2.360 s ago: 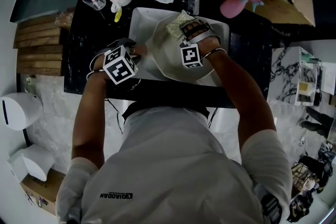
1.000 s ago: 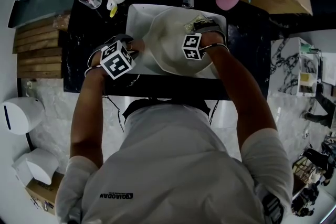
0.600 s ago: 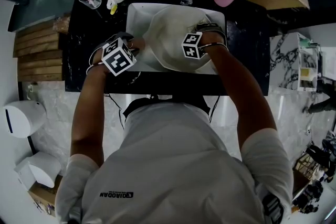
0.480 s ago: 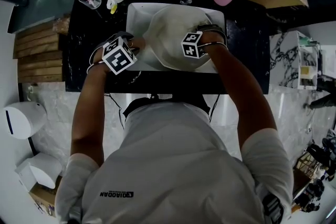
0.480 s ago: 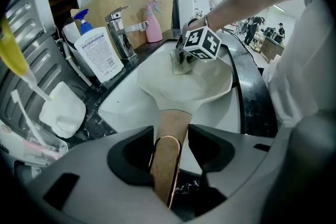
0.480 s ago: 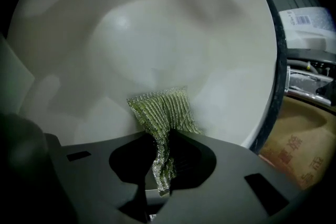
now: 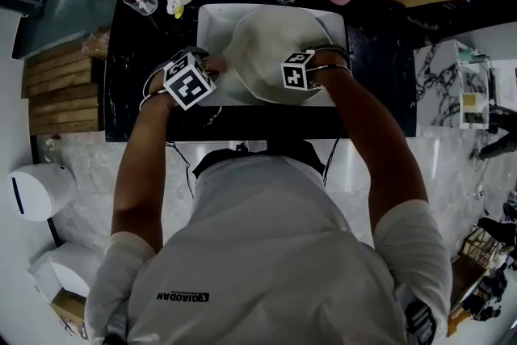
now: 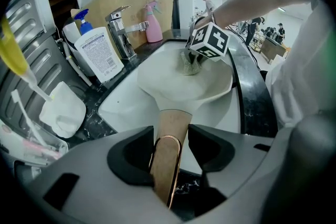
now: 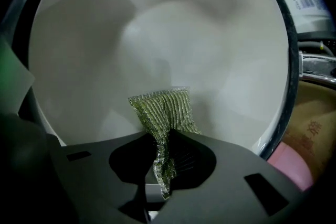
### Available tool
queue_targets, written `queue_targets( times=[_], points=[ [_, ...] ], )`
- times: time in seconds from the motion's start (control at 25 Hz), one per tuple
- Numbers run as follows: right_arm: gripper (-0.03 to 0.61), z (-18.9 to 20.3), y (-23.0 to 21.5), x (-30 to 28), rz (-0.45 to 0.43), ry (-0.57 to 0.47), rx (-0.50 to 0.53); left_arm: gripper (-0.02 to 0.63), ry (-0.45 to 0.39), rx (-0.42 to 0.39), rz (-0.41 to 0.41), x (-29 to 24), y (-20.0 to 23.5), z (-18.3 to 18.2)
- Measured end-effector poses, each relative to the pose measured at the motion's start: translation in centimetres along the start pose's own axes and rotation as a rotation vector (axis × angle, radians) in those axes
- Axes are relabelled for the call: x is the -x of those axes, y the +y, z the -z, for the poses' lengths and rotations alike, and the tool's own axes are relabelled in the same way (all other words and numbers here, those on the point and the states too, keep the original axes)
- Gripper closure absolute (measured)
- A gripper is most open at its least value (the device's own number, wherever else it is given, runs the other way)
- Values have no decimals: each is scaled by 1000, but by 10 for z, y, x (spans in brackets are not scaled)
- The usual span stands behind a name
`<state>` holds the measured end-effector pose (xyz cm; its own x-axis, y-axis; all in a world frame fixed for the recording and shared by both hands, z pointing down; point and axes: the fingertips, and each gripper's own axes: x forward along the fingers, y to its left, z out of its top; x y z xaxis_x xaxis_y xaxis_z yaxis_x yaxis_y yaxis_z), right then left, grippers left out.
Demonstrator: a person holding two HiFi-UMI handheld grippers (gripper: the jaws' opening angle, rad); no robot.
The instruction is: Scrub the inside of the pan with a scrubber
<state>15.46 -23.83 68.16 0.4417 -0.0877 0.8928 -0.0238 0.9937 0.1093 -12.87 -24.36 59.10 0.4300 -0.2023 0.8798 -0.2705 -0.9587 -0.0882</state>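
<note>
Your right gripper (image 9: pixel 160 147) has swept from the upper middle of the pan (image 7: pixel 262 40) over to its right rim in the last couple of seconds, so the scrub is moving round the inside wall and looks well under way, with more surface probably left to cover. Your left gripper (image 8: pixel 169 157) hasn't budged at the pan's left edge, and the pan sits tilted in the sink (image 7: pixel 208 18) at top centre of the head view. From above, the scrubber (image 9: pixel 163 110) is gone from sight, tucked under your right cube (image 7: pixel 297 70). The right gripper view fills that in: the jaws are pinched tight on the green mesh, its free end fanned out against the pale pan wall. The left gripper view gives you the other half: its jaws are closed on the tan handle (image 8: pixel 171 131) low in the frame, and beyond it the mesh touches the pan's inside just under the cube.
</note>
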Motion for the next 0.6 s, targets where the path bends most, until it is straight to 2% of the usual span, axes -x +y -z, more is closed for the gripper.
queue_targets(
  times=[0.36, 0.52, 0.6],
  points=[
    [494, -8, 29, 12, -114, -44, 12, 397, -2, -8, -10, 2, 0, -1],
    [494, -13, 42, 16, -185, -86, -11, 397, 3, -4, -4, 2, -1, 0],
    [494, -12, 49, 18, -243, -99, -64, 397, 12, 3, 3, -3, -1, 5]
  ],
)
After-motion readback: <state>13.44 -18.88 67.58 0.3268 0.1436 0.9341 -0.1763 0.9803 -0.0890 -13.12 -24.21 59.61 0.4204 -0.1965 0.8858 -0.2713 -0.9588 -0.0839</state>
